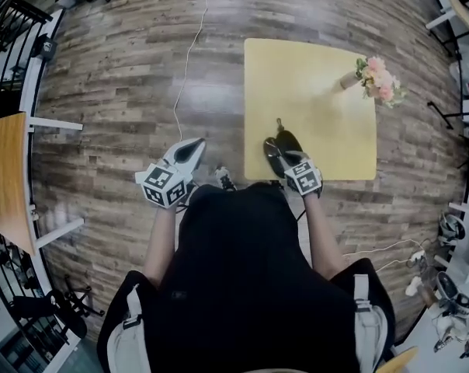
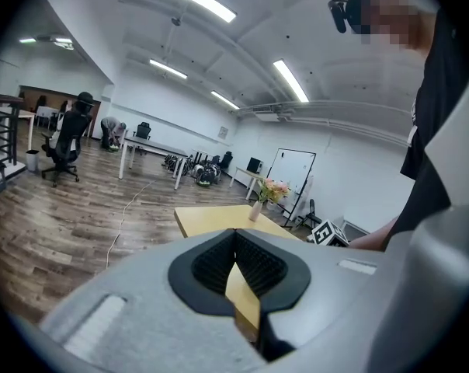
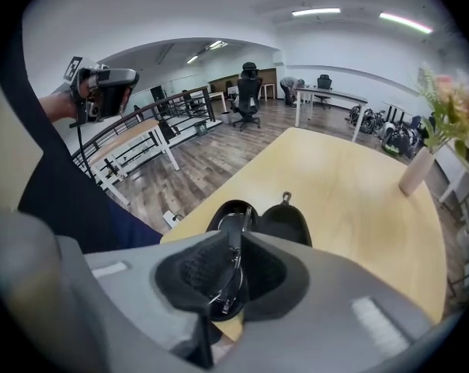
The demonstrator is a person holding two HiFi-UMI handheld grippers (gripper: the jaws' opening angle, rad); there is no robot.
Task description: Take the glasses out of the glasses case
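Right tongs (image 3: pixel 235 237) tight on glasses (image 3: pixel 228 284) over open case (image 3: pixel 297 222)

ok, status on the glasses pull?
Left gripper shut, empty, off the table. Right gripper shut on glasses, above the open case at the table's near edge. Nothing in the way; vase far off.
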